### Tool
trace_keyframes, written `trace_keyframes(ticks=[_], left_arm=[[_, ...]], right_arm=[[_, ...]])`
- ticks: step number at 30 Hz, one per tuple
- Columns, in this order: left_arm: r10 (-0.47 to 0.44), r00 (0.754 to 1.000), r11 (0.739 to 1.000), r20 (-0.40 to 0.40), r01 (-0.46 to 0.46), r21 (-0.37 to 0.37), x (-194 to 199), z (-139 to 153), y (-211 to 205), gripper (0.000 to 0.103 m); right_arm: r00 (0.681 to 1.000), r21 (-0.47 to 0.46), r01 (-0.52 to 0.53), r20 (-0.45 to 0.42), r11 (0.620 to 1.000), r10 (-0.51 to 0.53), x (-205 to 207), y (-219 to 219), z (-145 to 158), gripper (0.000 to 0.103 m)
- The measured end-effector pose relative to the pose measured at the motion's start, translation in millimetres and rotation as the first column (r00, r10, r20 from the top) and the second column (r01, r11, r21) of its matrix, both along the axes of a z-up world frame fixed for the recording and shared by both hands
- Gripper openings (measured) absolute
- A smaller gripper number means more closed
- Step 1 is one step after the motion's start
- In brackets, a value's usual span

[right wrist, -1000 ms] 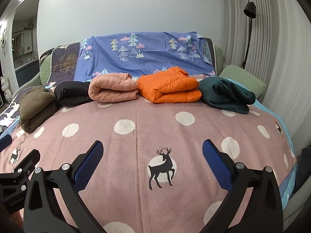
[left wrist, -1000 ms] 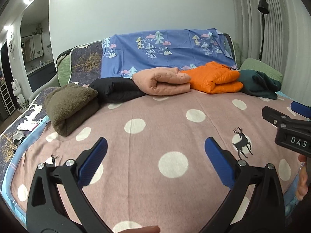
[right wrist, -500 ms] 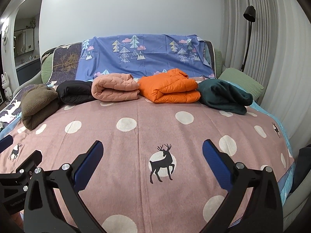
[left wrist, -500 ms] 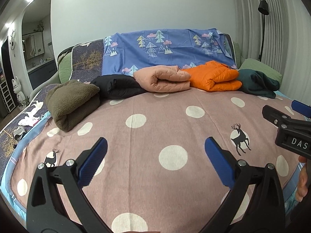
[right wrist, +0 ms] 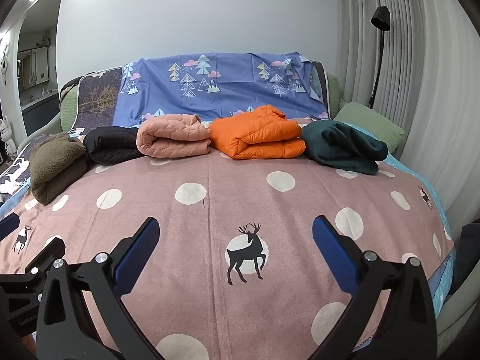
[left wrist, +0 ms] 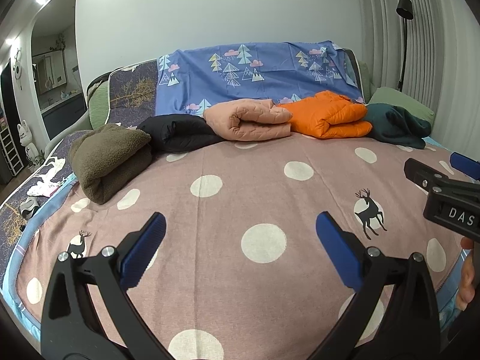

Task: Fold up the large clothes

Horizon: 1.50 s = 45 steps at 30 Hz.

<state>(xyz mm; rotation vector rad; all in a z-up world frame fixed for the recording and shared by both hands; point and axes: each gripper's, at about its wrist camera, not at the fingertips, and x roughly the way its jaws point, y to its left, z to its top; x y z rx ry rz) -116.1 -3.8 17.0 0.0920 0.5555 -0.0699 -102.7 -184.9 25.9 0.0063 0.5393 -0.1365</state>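
Observation:
Several folded garments lie in a row at the far side of the bed: an olive fleece (left wrist: 108,159) (right wrist: 55,165), a black jacket (left wrist: 177,133) (right wrist: 112,145), a pink quilted jacket (left wrist: 249,118) (right wrist: 174,135), an orange puffer jacket (left wrist: 330,117) (right wrist: 261,136) and a dark green garment (left wrist: 399,124) (right wrist: 345,145). My left gripper (left wrist: 240,249) is open and empty above the near part of the bed. My right gripper (right wrist: 235,249) is open and empty beside it; it also shows at the right edge of the left wrist view (left wrist: 444,180).
The bed wears a pink cover with white dots and deer (left wrist: 240,186) (right wrist: 240,198). A blue tree-print sheet (left wrist: 255,75) (right wrist: 216,84) drapes the headboard. A green pillow (right wrist: 369,123) and floor lamp (right wrist: 379,30) stand right. Curtains hang at the right.
Both grippers have drawn back and tilted up a little, so the clothes row sits slightly farther and more of the bed's near part shows. Both stay open and empty.

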Motion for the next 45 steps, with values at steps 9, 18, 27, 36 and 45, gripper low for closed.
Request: trace_keyframes(ticks=[9, 18, 27, 36, 45], left_arm=[[0.0, 1.0, 1.0, -0.02, 0.0, -0.006, 7, -5, 1, 0.101], [0.005, 0.999, 1.0, -0.033, -0.005, -0.009, 13, -9, 2, 0.101], [0.004, 0.999, 1.0, -0.042, -0.004, -0.007, 16, -12, 1, 0.101], [0.002, 0.999, 1.0, -0.048, -0.002, -0.004, 17, -16, -1, 0.101], [0.008, 0.999, 1.0, -0.052, -0.009, -0.007, 17, -17, -3, 0.101]], right_arm=[[1.0, -0.001, 0.001, -0.014, 1.0, -0.001, 6, 0, -5, 0.102], [1.0, -0.003, 0.005, -0.021, 1.0, -0.005, 10, -2, -8, 0.102], [0.999, -0.005, 0.005, -0.033, 1.0, -0.005, 13, -2, -13, 0.102], [0.999, -0.002, 0.009, -0.035, 1.0, -0.009, 12, -4, -17, 0.102], [0.999, -0.005, 0.011, -0.038, 1.0, -0.011, 12, -4, -21, 0.102]])
